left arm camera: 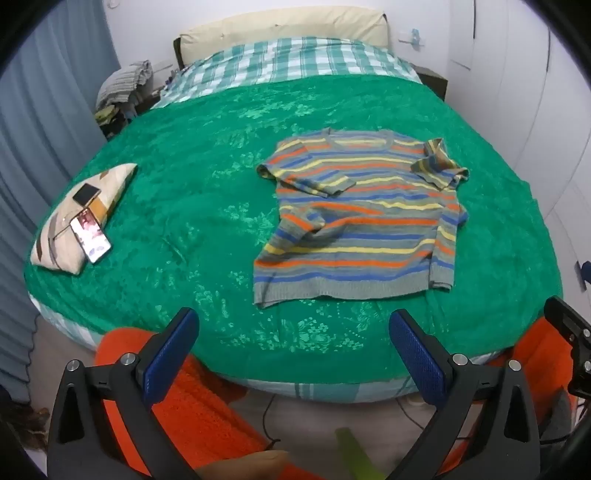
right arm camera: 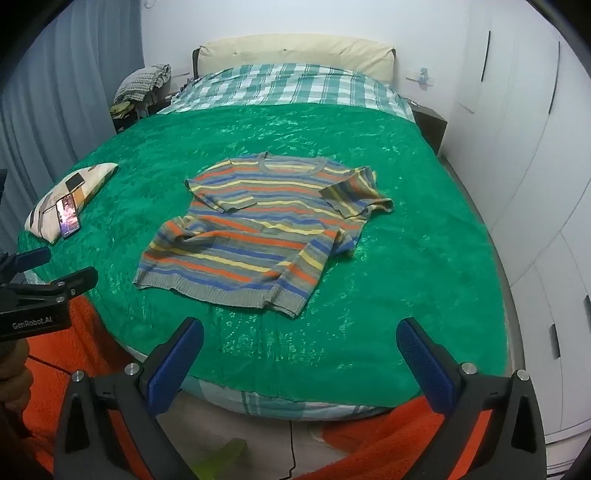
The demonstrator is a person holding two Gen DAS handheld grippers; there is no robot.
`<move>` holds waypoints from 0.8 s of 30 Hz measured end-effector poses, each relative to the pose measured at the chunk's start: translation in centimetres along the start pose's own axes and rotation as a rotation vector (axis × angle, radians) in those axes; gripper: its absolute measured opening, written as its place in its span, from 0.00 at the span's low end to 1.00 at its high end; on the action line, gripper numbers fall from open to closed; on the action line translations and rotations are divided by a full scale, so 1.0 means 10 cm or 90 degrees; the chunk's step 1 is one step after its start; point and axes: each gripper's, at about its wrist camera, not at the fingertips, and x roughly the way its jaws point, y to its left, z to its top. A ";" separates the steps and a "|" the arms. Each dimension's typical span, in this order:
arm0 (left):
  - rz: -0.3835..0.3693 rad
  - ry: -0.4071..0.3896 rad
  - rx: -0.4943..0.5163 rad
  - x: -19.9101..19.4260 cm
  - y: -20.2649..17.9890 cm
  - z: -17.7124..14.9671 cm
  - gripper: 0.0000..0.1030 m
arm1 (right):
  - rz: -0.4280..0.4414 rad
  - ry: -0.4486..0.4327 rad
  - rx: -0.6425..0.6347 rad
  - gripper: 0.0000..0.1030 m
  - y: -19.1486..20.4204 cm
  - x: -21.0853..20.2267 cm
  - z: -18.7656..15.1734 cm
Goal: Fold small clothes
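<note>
Striped sweater (left arm camera: 360, 218) spread on green bedspread (left arm camera: 207, 206); left gripper (left arm camera: 295, 332) and right gripper (right arm camera: 299, 343) released, empty, well short of it.

The sweater (left arm camera: 360, 218) is grey knit with horizontal stripes in 3 colours: orange, blue and pale yellow; its hem band is plain grey. The bedspread (left arm camera: 207, 192) under it is bright green with a lighter green floral pattern. At the far end, the sheet (left arm camera: 295, 59) is checked teal and white, and the headboard (left arm camera: 284, 27) is cream. The pillow (left arm camera: 59, 236) on the left is beige with brown and white patches. Both the left gripper (left arm camera: 291, 334) and right gripper (right arm camera: 300, 341) are black with blue pads. The rug (right arm camera: 388, 439) on the floor is orange.
</note>
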 end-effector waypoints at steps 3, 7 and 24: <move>-0.001 -0.007 0.004 -0.01 0.01 0.01 1.00 | 0.002 0.006 -0.004 1.00 0.02 0.06 0.04; 0.006 -0.001 0.008 0.03 -0.02 0.05 1.00 | -0.002 0.008 -0.009 1.00 0.03 0.07 0.07; 0.017 0.031 0.029 0.15 -0.08 0.02 1.00 | -0.005 0.032 -0.008 1.00 0.09 0.16 0.15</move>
